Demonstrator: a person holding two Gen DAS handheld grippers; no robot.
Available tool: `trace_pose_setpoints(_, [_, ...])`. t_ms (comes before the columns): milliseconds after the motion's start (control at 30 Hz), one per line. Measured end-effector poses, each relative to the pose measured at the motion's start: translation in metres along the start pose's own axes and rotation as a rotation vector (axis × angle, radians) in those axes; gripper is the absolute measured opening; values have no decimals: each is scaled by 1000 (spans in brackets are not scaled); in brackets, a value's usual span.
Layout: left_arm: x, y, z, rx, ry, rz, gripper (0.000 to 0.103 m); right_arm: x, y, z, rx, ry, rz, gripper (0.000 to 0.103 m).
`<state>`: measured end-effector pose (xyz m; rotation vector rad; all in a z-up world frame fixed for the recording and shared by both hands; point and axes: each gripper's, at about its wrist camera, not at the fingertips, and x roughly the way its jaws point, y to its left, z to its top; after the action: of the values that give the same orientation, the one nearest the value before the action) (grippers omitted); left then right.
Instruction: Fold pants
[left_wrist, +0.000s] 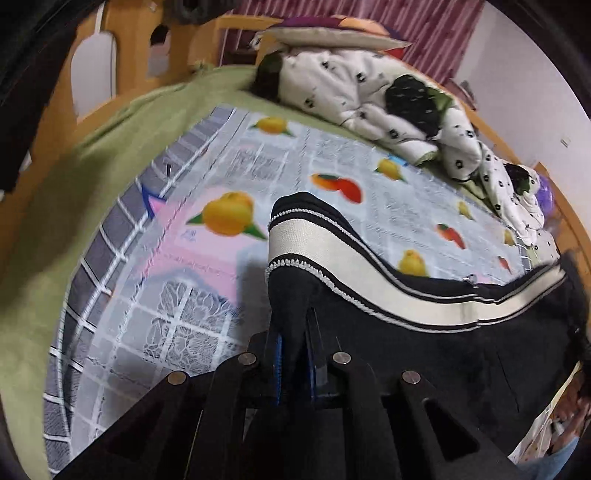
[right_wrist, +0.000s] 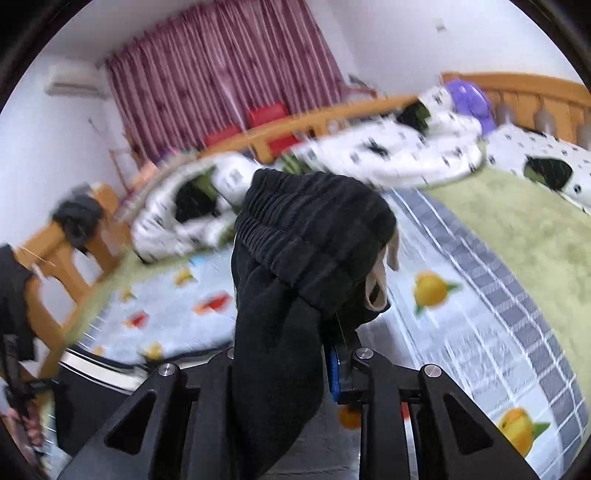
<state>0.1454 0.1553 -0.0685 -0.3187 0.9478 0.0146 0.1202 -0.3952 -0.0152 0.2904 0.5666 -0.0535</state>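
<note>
- My left tongs (left_wrist: 295, 343) were clamped nearly shut on a pinch of the black pants (left_wrist: 424, 350), at the leg end where the white side stripe (left_wrist: 291, 240) folds over. I held that end, I judge, so the leg would hang straight and I could lay it down flat.
- From that grip the pants ran off to the right in a sagging line, lifted clear of the fruit-print mat (left_wrist: 229, 206) spread on the bed.
- My right tongs (right_wrist: 291, 354) were closed on the pants (right_wrist: 280, 332) at the other end; the bunched elastic waistband (right_wrist: 314, 229) flopped over the tips and hid one finger. The cloth was thick there, so they stood a little apart. I judge I took the waist to stretch the garment between both hands before folding.
- The mat (right_wrist: 461, 325) lay below, over a green blanket (right_wrist: 517, 221), a clean flat place for the fold.
- A spotted white quilt (right_wrist: 388, 155) was heaped along the far side of the bed, out of the way.
- I saw no basket, box or drawer anywhere, so nothing was held in one.
</note>
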Motion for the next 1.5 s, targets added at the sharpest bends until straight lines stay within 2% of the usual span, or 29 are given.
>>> trace_pose_setpoints(67, [10,4,-3,-11,21,24,11,21,-22,-14,37,71,-65,25])
trace_pose_setpoints(200, [22,7,-5,-38,63,47,18,45,-60,-33,157,170,-102,31])
trace_pose_setpoints(233, [24,5,-5,-44,66,64,21,50,-64,-38,153,203,-127,35])
trace_pose_setpoints(367, [29,1,-6,-14,90,107,25,68,-67,-47,73,330,-196,45])
trace_pose_setpoints(433, [25,0,-7,-5,70,127,41,67,-72,-47,48,379,-184,47])
trace_pose_setpoints(467, [21,-2,-8,4,46,139,45,62,-74,-46,40,393,-185,47])
trace_pose_setpoints(533, [11,-7,-9,42,-3,175,51,44,-78,-43,23,378,-220,48])
trace_pose_setpoints(633, [-3,-18,-13,110,-71,213,53,15,-77,-39,-4,322,-238,48])
trace_pose_setpoints(733, [-13,-25,-19,137,-107,193,55,-2,-63,-34,-73,251,-261,48])
trace_pose_setpoints(800, [-15,-27,-24,134,-95,150,56,-5,-49,-34,-104,194,-233,48])
trace_pose_setpoints(900, [-13,-27,-36,127,-51,108,56,15,-30,-44,-154,237,-171,48])
trace_pose_setpoints(933, [-11,-28,-41,128,-39,105,56,24,-25,-49,-179,265,-183,48])
trace_pose_setpoints(1033, [2,-27,-55,143,36,104,58,59,-15,-68,-256,383,-326,48])
trace_pose_setpoints(1100, [7,-24,-64,152,68,111,58,58,-10,-70,-274,363,-357,48])
trace_pose_setpoints(1133, [4,-22,-66,149,58,109,58,54,-4,-67,-279,350,-366,48])
trace_pose_setpoints(1233, [-10,-16,-71,139,31,69,58,33,20,-58,-249,300,-259,48])
trace_pose_setpoints(1367, [-24,-6,-78,138,38,-8,60,12,77,-63,-294,250,-73,48])
trace_pose_setpoints(1500, [-43,3,-96,206,35,-37,61,7,131,-84,-296,297,108,48])
